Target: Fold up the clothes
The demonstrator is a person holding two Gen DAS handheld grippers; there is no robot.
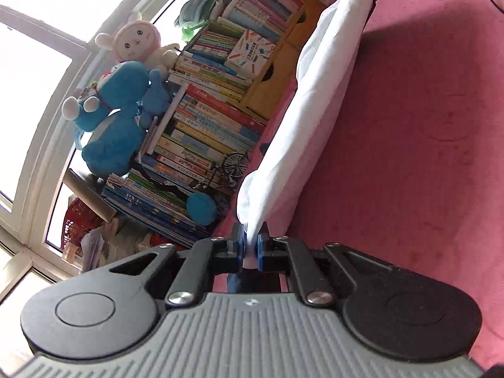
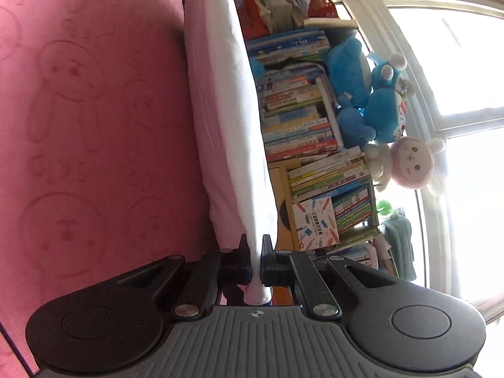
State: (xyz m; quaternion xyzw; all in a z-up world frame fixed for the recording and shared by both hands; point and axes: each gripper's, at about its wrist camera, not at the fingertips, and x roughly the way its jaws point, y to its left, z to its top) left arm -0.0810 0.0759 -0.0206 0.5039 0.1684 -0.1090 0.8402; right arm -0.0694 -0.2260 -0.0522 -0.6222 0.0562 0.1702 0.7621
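Pink bedding (image 1: 409, 126), stamped with faint cartoon faces, covers the bed that carries the work. Nearest in the left wrist view, the left tongs (image 1: 251, 245) are closed on a bunched corner of a white cloth (image 1: 318, 94), the fabric pinched between the blue pads (image 1: 260, 249). In the right wrist view the right tongs (image 2: 255, 252) are likewise clamped on another corner of the cloth (image 2: 226, 110), with a tail of it hanging out behind the jaws. From each grip the cloth runs away as a taut, raised band, lifted off the bedding, most likely so that it can be stretched flat between the two hands and carried over for a fold. Gripping two corners keeps the edge straight and stops the middle from sagging into creases. Past the cloth, along the far edge of the bed, stacked books (image 1: 204, 126) fill a shelf. On top of them sit a blue plush (image 1: 116, 119) and a pink rabbit plush (image 1: 135, 41). Behind these a bright window (image 1: 31, 94) washes out the background.
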